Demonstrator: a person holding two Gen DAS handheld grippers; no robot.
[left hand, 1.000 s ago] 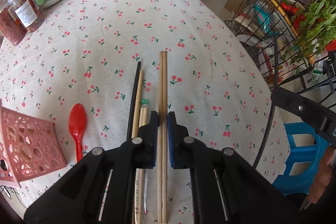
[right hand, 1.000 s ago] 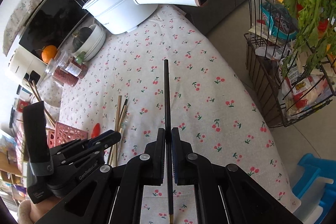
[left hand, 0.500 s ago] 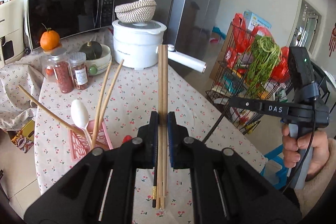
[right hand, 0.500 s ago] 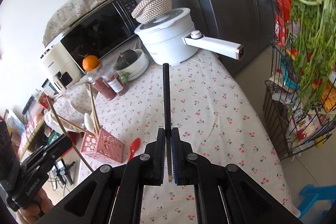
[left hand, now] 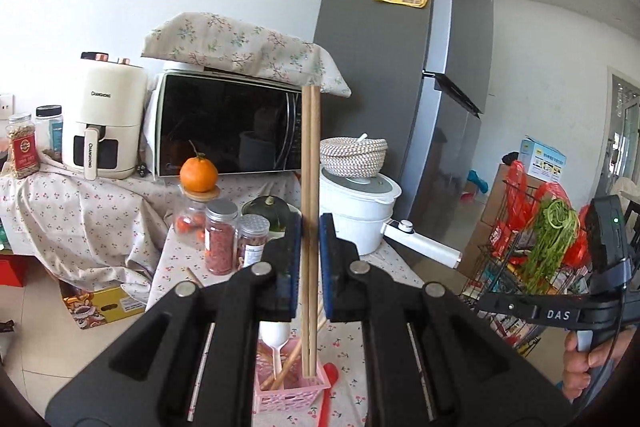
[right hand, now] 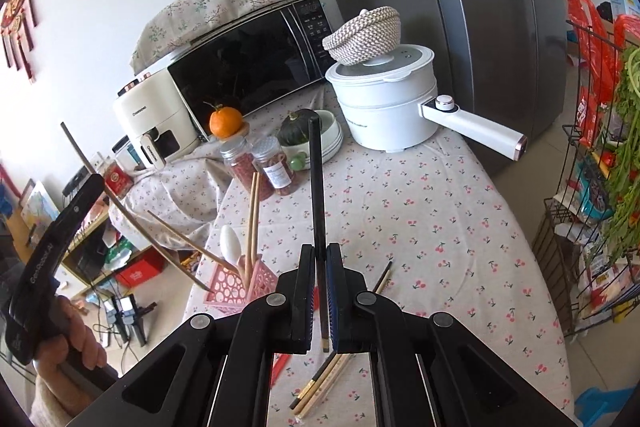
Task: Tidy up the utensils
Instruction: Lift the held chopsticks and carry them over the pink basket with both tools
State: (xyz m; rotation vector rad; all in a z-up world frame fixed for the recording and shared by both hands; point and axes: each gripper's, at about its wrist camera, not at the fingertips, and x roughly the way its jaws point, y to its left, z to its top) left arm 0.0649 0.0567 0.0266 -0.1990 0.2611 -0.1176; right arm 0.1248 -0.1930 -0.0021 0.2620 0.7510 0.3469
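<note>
My left gripper (left hand: pixel 310 231) is shut on a pair of wooden chopsticks (left hand: pixel 310 163) held upright, lower ends in or just above the pink perforated holder (left hand: pixel 292 393). The holder has a white spoon (left hand: pixel 275 337) and wooden chopsticks in it. A red spoon (left hand: pixel 330 377) lies beside it. My right gripper (right hand: pixel 320 259) is shut on a black chopstick (right hand: pixel 317 183), above the table. The holder (right hand: pixel 240 285) stands at the table's left edge in the right wrist view. Loose chopsticks (right hand: pixel 324 383) lie on the cherry-print cloth below my right gripper.
Two spice jars (right hand: pixel 260 167), a jar topped with an orange (right hand: pixel 226 121), a bowl with a squash (right hand: pixel 312 135) and a white pot with a long handle (right hand: pixel 384 103) stand at the table's back. A microwave (left hand: pixel 228 131) is behind. A wire rack with greens (right hand: pixel 608 163) stands right.
Both grippers tilted up from the table. The left lifted the wooden chopstick pair upright and carried it to the pink holder. The right lifted the black chopstick higher.
</note>
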